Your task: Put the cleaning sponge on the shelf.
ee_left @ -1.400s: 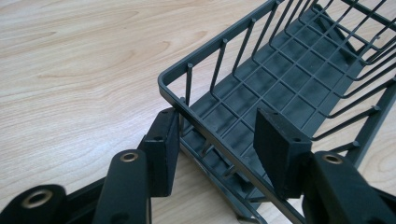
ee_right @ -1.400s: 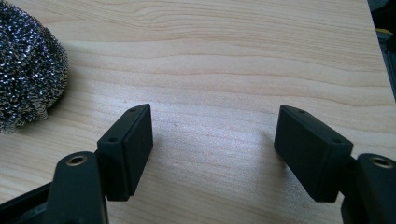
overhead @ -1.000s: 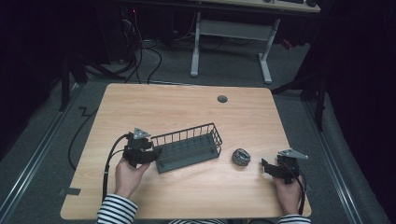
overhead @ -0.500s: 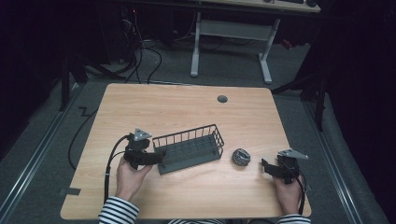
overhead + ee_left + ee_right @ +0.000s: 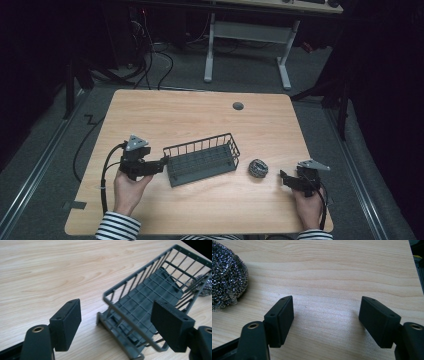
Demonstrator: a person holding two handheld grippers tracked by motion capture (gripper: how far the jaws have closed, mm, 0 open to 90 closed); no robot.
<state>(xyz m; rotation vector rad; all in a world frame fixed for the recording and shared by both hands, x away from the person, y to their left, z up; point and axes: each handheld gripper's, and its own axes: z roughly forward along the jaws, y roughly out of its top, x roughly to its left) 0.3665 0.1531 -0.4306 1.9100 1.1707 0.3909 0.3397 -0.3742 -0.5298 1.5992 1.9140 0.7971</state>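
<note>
The wire basket (image 5: 202,159) sits near the middle of the table (image 5: 200,115), and in our left gripper view its near end wall lies between the 2 pads without touching either. Our left gripper (image 5: 162,164) has just been opening its jaws; they now stand wide, gripping nothing, just off the basket's end. The steel scrubber (image 5: 258,168) lies beside the basket's far end, apart from it. We judge the step in hand to be letting go of the basket and clearing away from it; to do it well, we should draw the left gripper straight back so no pad catches the thin wire rim. Our right gripper (image 5: 283,176) rests near the scrubber, jaws wide, holding nothing.
</note>
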